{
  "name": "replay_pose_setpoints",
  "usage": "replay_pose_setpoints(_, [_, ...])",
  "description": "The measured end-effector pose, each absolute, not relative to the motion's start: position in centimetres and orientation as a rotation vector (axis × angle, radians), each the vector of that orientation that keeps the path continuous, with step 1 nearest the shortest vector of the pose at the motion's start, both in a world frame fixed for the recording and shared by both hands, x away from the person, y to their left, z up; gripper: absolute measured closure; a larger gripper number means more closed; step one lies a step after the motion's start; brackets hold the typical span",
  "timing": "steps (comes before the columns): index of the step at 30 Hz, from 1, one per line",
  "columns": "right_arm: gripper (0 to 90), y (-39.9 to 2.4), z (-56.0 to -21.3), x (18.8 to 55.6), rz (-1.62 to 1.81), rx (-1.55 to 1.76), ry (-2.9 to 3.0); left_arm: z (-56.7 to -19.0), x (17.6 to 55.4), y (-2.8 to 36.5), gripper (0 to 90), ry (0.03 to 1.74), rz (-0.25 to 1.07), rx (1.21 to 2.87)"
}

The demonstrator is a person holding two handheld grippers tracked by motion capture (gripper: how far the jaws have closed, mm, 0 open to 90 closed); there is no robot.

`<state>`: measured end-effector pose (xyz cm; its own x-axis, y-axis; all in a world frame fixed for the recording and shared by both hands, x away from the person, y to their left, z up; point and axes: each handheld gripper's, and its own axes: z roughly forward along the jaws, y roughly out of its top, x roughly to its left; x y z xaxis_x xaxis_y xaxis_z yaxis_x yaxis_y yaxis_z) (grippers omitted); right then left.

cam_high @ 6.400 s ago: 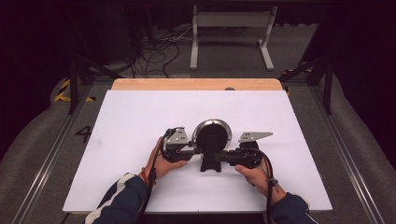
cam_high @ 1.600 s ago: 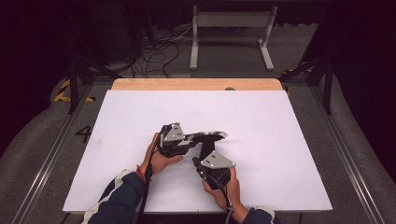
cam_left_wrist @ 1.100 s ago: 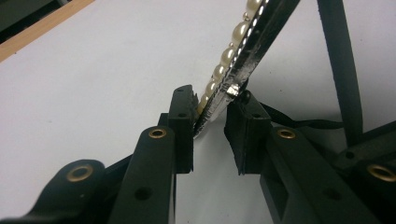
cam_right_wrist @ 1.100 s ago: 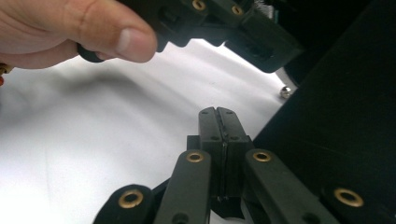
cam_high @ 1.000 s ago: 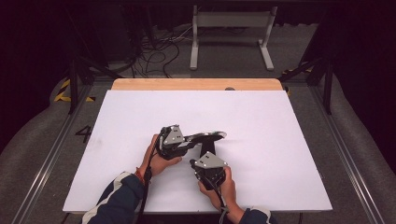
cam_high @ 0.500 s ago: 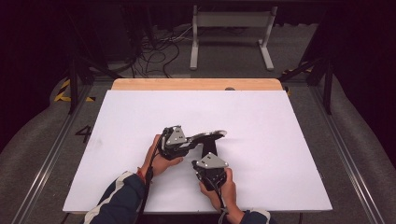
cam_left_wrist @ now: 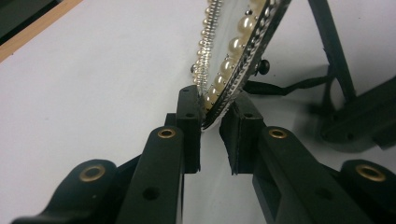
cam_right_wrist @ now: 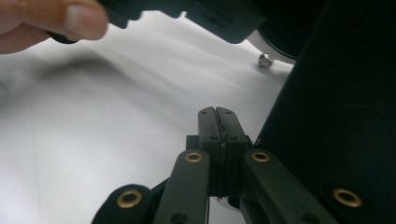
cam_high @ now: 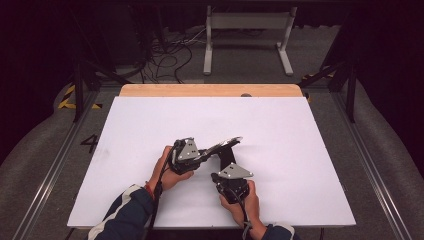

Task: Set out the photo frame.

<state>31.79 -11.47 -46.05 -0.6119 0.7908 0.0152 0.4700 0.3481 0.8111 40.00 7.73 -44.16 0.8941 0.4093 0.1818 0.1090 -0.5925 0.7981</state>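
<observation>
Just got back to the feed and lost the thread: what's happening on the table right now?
A person at the white table works a pearl-rimmed mirror on a black stand with two tools. The left hand-held gripper is clamped on the mirror's rim, holding it tilted above the tabletop. The right hand-held gripper has its jaws pressed together beside the stand; whether anything thin sits between them is unclear. The right hand sits near the table's front edge.

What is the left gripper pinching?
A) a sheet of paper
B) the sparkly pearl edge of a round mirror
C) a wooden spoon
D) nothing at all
B: in the left gripper view the left gripper has its two black jaws closed on the pearl-and-bead rim of the mirror, which stands edge-on between them above the white table.
</observation>
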Motion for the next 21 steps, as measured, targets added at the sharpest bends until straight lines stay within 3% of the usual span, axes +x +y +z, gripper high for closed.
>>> replay_pose_setpoints(21, [90.0, -14.2, -45.8, 32.7, 1.191, 1.162, 2.242, -43.9, 39.3, 7.5, 76.9, 0.346, 0.402, 2.196])
